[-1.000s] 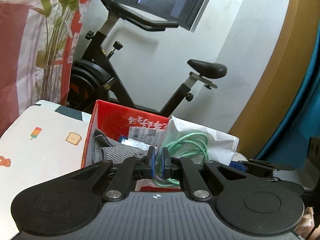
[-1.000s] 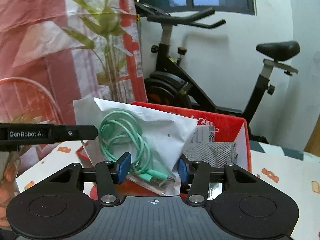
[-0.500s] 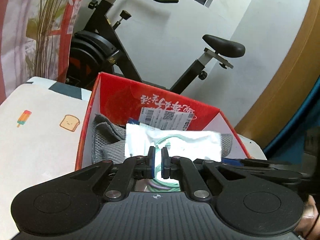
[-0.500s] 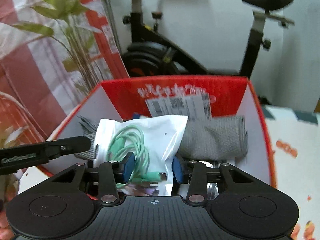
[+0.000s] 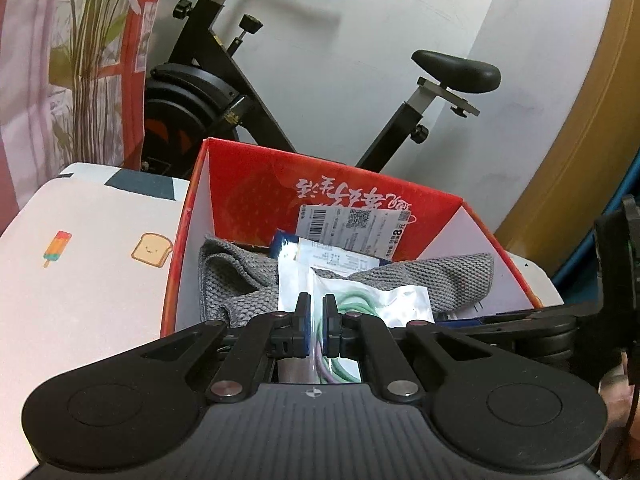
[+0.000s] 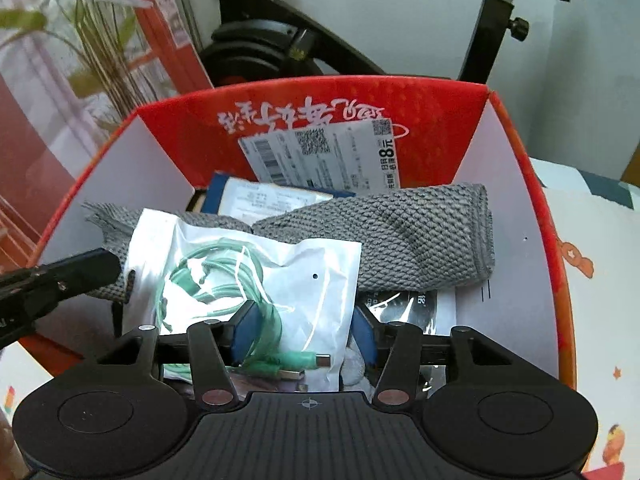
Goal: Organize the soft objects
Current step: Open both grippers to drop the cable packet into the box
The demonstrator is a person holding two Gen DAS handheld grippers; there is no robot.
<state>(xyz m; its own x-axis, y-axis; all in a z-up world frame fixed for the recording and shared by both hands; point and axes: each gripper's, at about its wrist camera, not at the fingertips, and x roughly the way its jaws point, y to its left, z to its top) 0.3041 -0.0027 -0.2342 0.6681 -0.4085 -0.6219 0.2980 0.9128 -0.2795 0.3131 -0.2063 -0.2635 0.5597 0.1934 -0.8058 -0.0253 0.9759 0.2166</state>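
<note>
A clear plastic bag with a coiled green cable lies inside the red cardboard box, on top of a grey knitted cloth. My left gripper is shut on the bag's near edge. In the right wrist view the same bag rests on the grey cloth in the box. My right gripper has the bag's lower end and cable plugs between its jaws, which are opening; the pads do not press it. The left gripper's finger reaches in from the left.
A printed label and a blue packet sit at the box's back. The box stands on a cartoon-patterned cover. An exercise bike and a plant stand behind it.
Both grippers came down with the bag, from above the box's rim into the box, where it now rests on the grey cloth. The right jaws narrowed, then widened.
</note>
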